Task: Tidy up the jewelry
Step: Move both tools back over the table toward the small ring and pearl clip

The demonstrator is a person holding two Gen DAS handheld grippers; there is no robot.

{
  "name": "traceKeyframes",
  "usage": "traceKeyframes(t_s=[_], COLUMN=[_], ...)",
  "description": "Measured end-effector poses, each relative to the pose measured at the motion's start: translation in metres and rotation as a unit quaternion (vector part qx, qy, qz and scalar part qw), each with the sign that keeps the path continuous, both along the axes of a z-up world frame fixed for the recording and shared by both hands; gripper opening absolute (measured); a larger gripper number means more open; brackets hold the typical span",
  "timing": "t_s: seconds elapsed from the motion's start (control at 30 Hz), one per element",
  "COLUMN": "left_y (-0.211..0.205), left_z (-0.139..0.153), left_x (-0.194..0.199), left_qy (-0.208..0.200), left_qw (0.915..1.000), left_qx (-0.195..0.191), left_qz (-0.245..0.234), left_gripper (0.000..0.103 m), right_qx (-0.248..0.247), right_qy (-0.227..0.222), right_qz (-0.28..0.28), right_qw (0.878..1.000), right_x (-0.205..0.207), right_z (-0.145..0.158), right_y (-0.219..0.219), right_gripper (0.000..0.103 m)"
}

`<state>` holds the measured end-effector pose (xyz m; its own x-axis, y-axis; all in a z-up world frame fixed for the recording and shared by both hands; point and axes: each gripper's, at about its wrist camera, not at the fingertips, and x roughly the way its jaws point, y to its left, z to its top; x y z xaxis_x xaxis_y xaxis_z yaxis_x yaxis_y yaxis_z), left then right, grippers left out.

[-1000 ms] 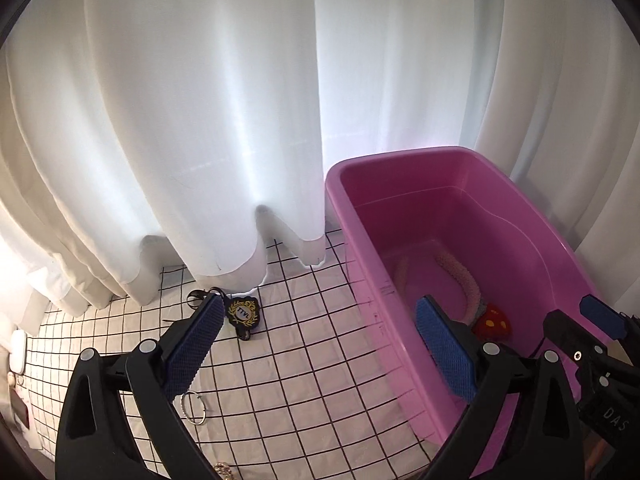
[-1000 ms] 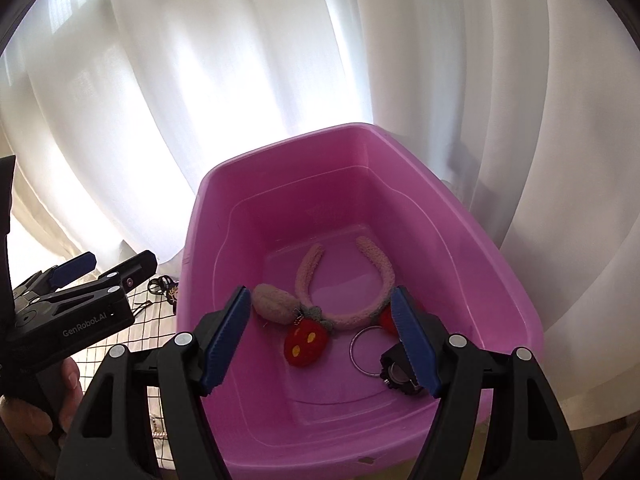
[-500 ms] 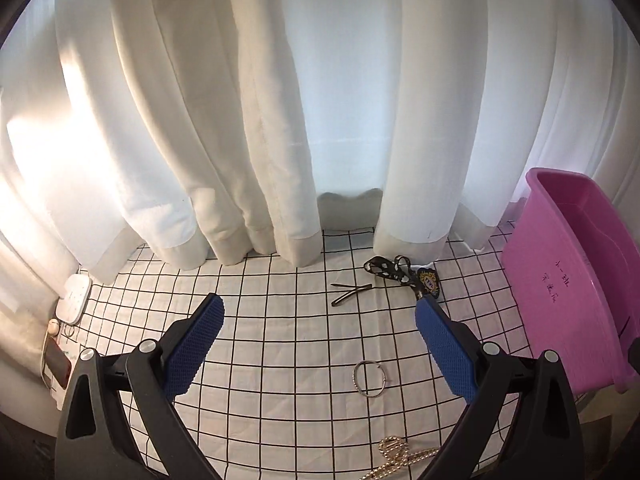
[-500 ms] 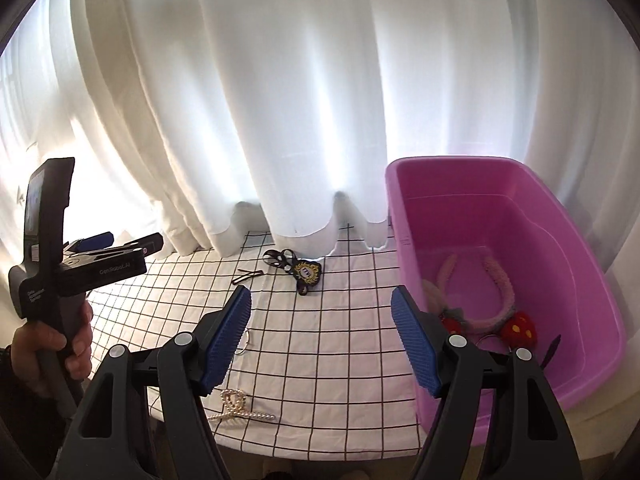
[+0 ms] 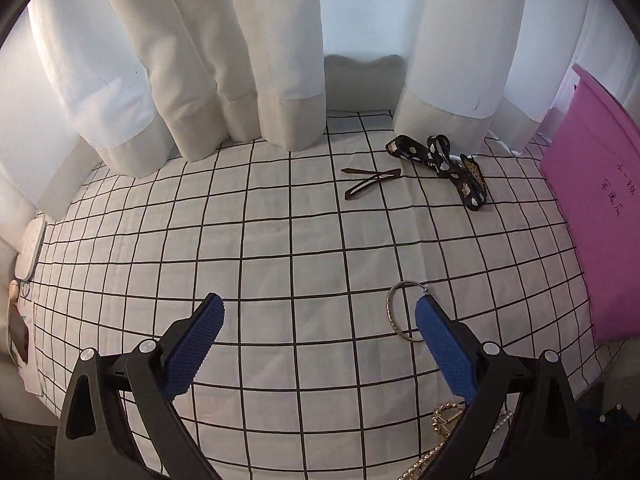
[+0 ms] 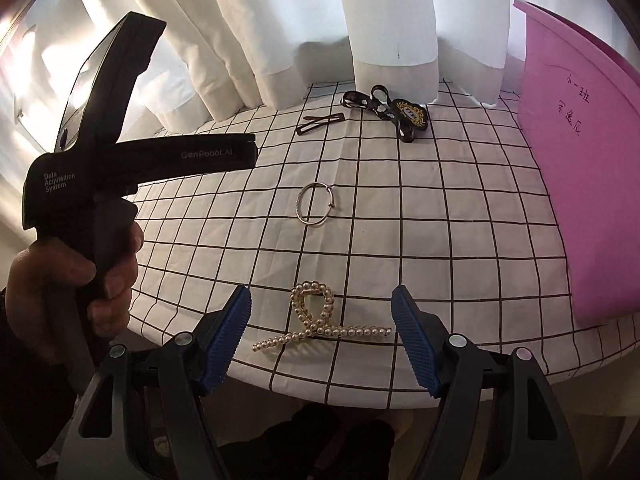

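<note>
A pearl hair claw [image 6: 320, 326] lies on the checked tablecloth [image 6: 440, 216] near its front edge, between the open fingers of my right gripper [image 6: 322, 332]. A silver bangle [image 6: 316, 204] lies mid-table; in the left wrist view the bangle [image 5: 396, 314] sits just left of the right fingertip [image 5: 430, 312] of my open, empty left gripper [image 5: 320, 322]. A brown hair clip [image 6: 320, 123] and a black ribbon badge [image 6: 396, 114] lie at the back. The pink tub [image 6: 580, 160] stands at the right.
White curtains [image 5: 240, 60] hang along the back edge of the table. The left gripper's body [image 6: 120, 152], held by a hand, fills the left of the right wrist view. A small white device [image 5: 30, 248] lies at the table's left edge.
Both grippers have swung left, away from the pink tub, and dropped closer to the table. The right gripper now frames the pearl hair claw; the left is beside the bangle.
</note>
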<state>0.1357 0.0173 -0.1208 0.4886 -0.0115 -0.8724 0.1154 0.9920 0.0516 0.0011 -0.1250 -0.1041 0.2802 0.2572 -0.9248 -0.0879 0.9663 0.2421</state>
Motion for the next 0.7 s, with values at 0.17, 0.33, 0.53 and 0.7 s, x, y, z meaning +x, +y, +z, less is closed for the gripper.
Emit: traceKeyframes(t_s=[0.17, 0.33, 0.53, 0.7], left_y=[-0.014, -0.019, -0.022, -0.024], left_z=[-0.025, -0.041, -0.049, -0.057], left_x=[0.015, 0.023, 0.028, 0.031], left_qy=[0.011, 0.015, 0.018, 0.025], left_qw=[0.9995, 0.9995, 0.9995, 0.9992], left_qx=[0.010, 0.011, 0.012, 0.023], left_qz=[-0.026, -0.025, -0.023, -0.022], left_gripper=[0.095, 0.095, 0.095, 0.095], right_qx=[-0.021, -0.027, -0.049, -0.058], right_qy=[-0.001, 0.003, 0.010, 0.011], right_qz=[-0.013, -0.023, -0.014, -0.009], right_qw=[1.000, 0.999, 0.999, 0.998], right_x=[-0.004, 0.000, 0.004, 0.005], right_z=[-0.024, -0.038, -0.048, -0.050], right_y=[0.011, 0.016, 0.020, 0.022], right_gripper=[0.069, 0.069, 0.069, 0.069])
